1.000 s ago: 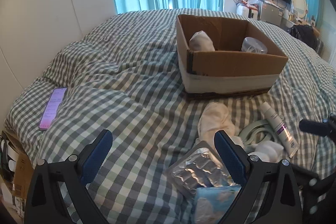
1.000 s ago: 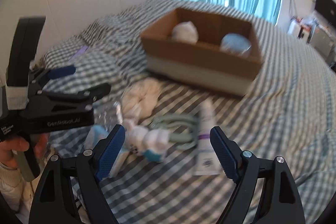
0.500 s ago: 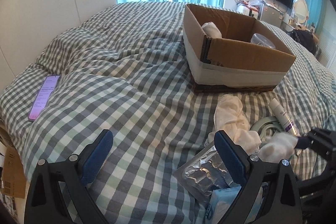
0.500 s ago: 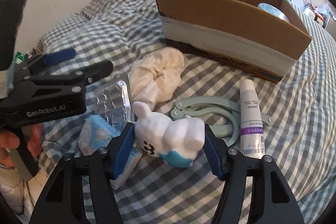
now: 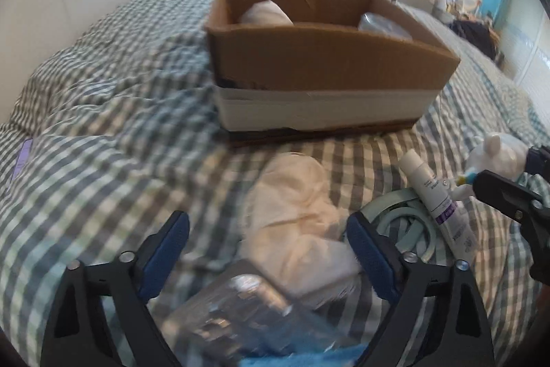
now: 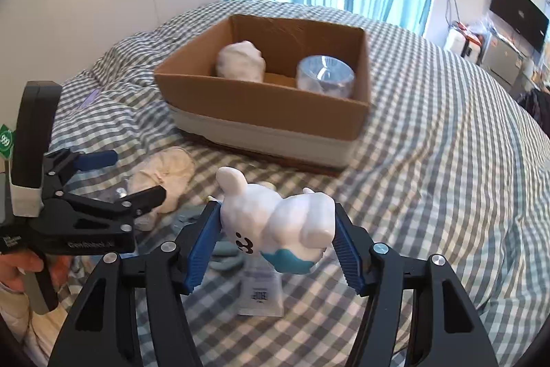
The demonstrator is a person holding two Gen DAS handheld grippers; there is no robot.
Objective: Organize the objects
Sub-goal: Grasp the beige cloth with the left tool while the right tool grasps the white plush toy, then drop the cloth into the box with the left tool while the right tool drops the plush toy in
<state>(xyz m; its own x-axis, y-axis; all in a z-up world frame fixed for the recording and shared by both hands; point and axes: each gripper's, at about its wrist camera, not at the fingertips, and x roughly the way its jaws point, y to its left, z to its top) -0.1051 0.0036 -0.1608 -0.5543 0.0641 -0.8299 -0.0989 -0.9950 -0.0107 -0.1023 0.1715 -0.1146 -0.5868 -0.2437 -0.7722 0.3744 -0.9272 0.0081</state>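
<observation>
My right gripper (image 6: pixel 276 234) is shut on a white and blue toy figure (image 6: pixel 278 222) and holds it above the bed, short of the cardboard box (image 6: pixel 271 112). The box holds a white bundle (image 6: pixel 240 59) and a clear round tub (image 6: pixel 325 74). My left gripper (image 5: pixel 270 250) is open and empty, low over a cream cloth (image 5: pixel 299 212) and a foil blister pack (image 5: pixel 240 308). A white tube (image 5: pixel 436 195) and a pale green ring-shaped item (image 5: pixel 402 222) lie to its right. The toy also shows at the right edge of the left wrist view (image 5: pixel 495 157).
The checked duvet (image 6: pixel 447 160) covers the whole bed. A blue packet (image 5: pixel 309 360) lies at the bottom edge under my left gripper. A phone (image 5: pixel 22 157) lies at the bed's left side. A white wall is to the left, a window with teal curtains behind.
My right gripper closed on the toy figure and lifted it off the bed toward the box. My left gripper moved forward toward the cream cloth and the box.
</observation>
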